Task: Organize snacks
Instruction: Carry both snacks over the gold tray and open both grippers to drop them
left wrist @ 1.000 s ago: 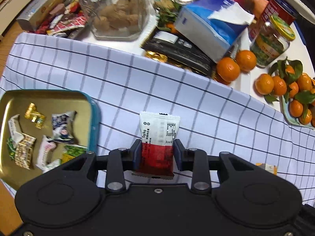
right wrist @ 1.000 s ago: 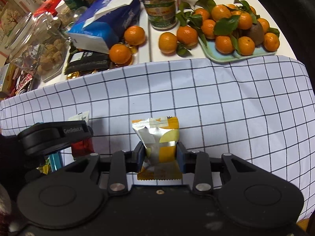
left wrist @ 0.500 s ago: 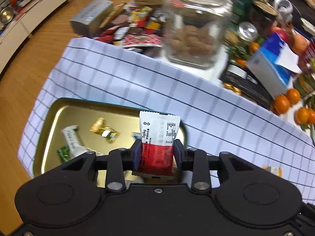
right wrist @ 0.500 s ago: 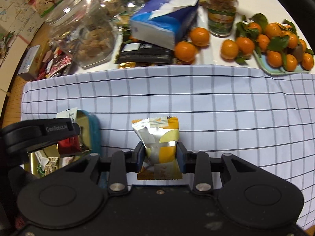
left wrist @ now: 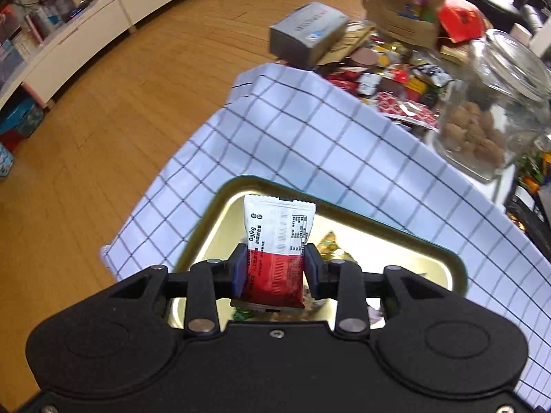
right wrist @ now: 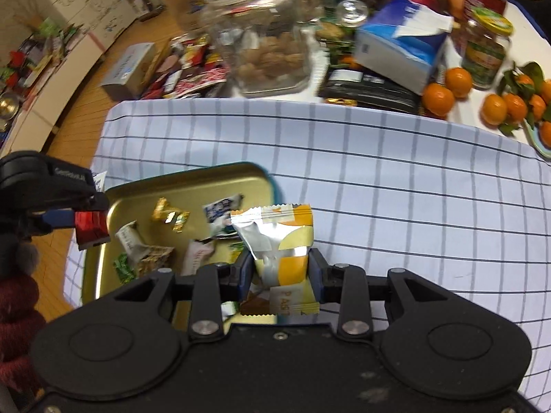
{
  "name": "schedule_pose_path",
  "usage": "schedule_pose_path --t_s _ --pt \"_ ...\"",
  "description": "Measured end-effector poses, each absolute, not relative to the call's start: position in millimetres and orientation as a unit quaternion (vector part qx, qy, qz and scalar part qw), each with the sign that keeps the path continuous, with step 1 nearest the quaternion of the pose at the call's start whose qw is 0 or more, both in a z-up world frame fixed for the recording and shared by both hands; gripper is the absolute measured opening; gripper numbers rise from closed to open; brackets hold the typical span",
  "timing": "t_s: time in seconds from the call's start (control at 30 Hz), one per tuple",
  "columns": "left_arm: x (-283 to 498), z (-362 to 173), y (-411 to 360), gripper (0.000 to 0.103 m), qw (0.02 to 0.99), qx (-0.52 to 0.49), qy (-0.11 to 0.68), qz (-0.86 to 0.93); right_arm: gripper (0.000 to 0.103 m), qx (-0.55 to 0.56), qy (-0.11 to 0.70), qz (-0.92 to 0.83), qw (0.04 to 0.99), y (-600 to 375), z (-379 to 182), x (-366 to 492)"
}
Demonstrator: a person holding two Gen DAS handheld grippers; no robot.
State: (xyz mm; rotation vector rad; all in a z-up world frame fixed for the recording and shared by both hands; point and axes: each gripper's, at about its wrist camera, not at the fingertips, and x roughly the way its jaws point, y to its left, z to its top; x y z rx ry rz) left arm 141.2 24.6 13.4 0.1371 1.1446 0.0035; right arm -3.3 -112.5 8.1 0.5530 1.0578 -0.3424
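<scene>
My left gripper [left wrist: 275, 270] is shut on a red-and-white snack packet [left wrist: 277, 237] and hangs over the gold tray [left wrist: 220, 206] with a teal rim. In the right wrist view the same left gripper [right wrist: 81, 222] sits at the tray's left edge with the red packet [right wrist: 90, 227] in it. My right gripper [right wrist: 280, 270] is shut on a silver-and-yellow snack packet [right wrist: 279, 237], above the tray's near right corner [right wrist: 265, 179]. Several wrapped snacks [right wrist: 172, 215] lie in the tray.
The tray rests on a blue-checked white cloth [right wrist: 396, 179]. Behind it stand a glass jar of walnuts [right wrist: 265, 44], a blue tissue box [right wrist: 403, 48], loose oranges [right wrist: 439, 98], a grey box [left wrist: 306, 32] and snack packs. Wooden floor [left wrist: 120, 103] lies left of the table edge.
Both grippers have swung left with their packets held. The left one now hangs over the tray; the right one has reached the tray's right corner. Both views have rolled.
</scene>
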Motion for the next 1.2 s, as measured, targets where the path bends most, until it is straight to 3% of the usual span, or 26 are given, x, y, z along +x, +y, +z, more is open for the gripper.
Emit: schedule_pose_path --t_s 0.4,1.2 --pt "153 7 66 0.044 0.825 0.076 0.56 0.015 0.036 0.211 0.499 -0.07 0.838 -31 12 33" --pt "138 9 68 0.047 0.816 0.082 0.571 -0.045 0.039 0.182 0.497 -0.062 0.846 -15 15 44"
